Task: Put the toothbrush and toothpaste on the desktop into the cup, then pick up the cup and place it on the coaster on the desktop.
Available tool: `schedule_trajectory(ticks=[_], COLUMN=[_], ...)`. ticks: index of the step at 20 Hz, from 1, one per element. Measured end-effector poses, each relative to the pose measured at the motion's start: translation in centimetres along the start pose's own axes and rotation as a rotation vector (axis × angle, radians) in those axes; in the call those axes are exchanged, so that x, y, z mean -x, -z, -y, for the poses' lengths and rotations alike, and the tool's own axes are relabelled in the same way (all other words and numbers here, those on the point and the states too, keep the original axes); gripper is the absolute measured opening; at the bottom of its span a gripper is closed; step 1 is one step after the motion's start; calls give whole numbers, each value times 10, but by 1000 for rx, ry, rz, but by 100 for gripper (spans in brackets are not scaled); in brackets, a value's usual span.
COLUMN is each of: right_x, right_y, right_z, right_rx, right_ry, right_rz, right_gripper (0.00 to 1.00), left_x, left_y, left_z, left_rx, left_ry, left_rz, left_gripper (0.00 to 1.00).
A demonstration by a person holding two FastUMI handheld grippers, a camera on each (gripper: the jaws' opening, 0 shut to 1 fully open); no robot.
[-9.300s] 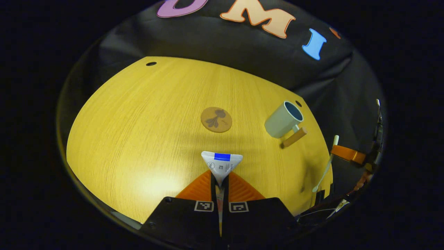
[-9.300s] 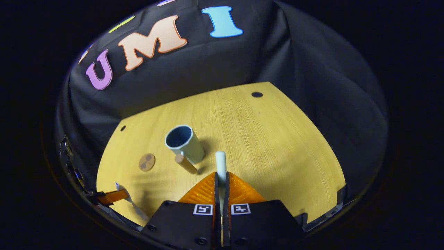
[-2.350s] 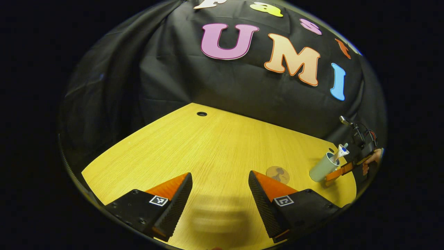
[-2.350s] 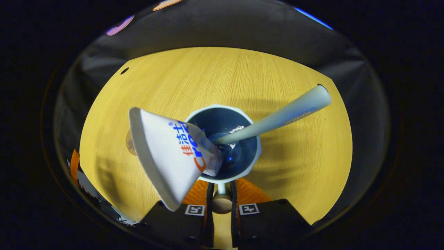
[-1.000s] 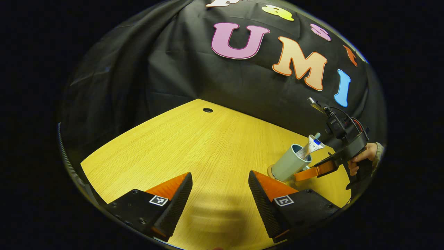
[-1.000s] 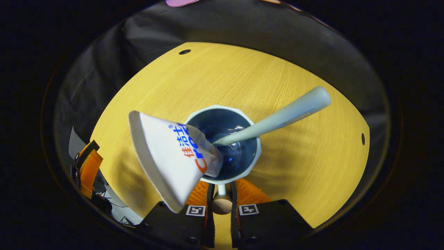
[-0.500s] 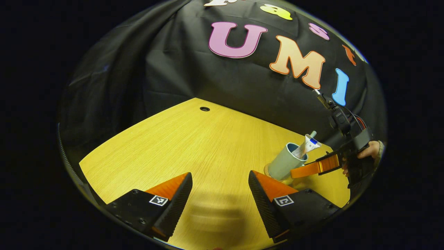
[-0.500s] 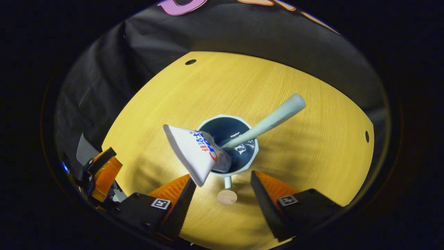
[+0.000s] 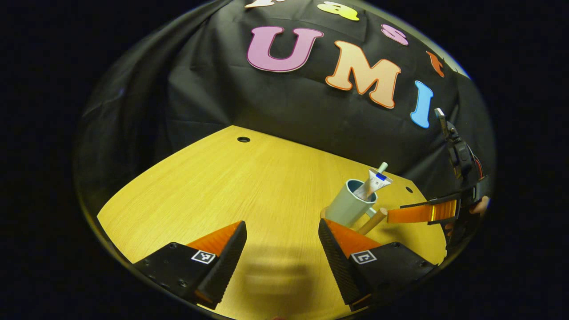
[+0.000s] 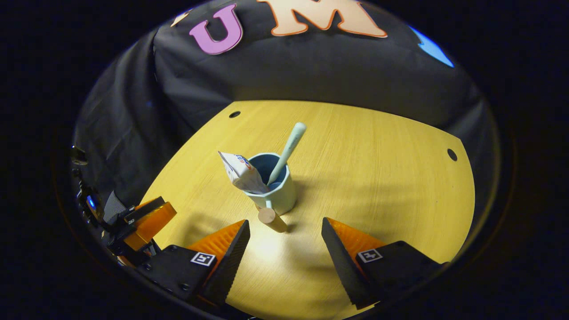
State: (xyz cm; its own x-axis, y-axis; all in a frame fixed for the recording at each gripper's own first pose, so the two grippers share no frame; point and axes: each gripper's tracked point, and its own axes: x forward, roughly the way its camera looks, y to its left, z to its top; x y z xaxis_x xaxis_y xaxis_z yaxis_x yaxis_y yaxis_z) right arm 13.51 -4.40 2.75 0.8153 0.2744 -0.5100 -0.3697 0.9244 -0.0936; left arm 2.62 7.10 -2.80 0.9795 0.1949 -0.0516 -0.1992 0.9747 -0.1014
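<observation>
The mug (image 10: pixel 276 192) is standing upright at mid-desktop (image 10: pixel 378 178), holding the toothbrush (image 10: pixel 287 150) and toothpaste tube (image 10: pixel 242 173). Rigid and probably top-heavy, it is best taken by its wooden handle (image 10: pixel 271 218). The right gripper (image 10: pixel 284 249) and left gripper (image 9: pixel 280 249) are both gaping wide, holding nothing.

A: What colour is the round ceramic cup (image 10: pixel 279 195)?

B: Pale grey-green outside, deep blue inside, with a light tan wooden peg handle (image 10: pixel 272 219).

A: And the things standing in it?

B: A slim plastic toothbrush (image 10: pixel 286 151) in pale mint, and a white crimped toothpaste tube (image 10: pixel 240 174) with blue and red print; in the left gripper view the tube (image 9: pixel 376 181) shows a small blue band.

A: The desk?

B: A yellow wood-grain desktop (image 10: pixel 382 178) with fine straight lines, and small dark round holes near its far corners.
</observation>
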Motion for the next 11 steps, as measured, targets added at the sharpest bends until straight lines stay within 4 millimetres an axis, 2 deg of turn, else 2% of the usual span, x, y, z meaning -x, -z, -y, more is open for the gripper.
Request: schedule_trajectory(ticks=[1, 3, 4, 5, 6, 7, 11], right_x=[8, 20, 24, 29, 35, 39, 55], right_y=[3, 15, 21, 24, 28, 32, 54], right_z=[5, 12, 15, 17, 19, 23, 27], right_rx=[-21, -65, -83, -97, -108, -120, -203], right_ry=[7, 12, 19, 24, 33, 44, 63], right_rz=[27, 53, 58, 77, 89, 95, 102], right_gripper=[100, 96, 99, 96, 100, 96, 99], left_x=[0, -1, -1, -2, -2, -1, 3], left_y=[1, 4, 8, 12, 15, 17, 22], left_z=[4, 13, 17, 20, 22, 25, 33], left_rx=[-1, -1, -4, -5, -7, -8, -44], left_ry=[12, 39, 50, 59, 68, 76, 116], left_rz=[-3, -12, -27, -43, -57, -64, -94], left_gripper=[94, 94, 94, 94, 94, 95, 94])
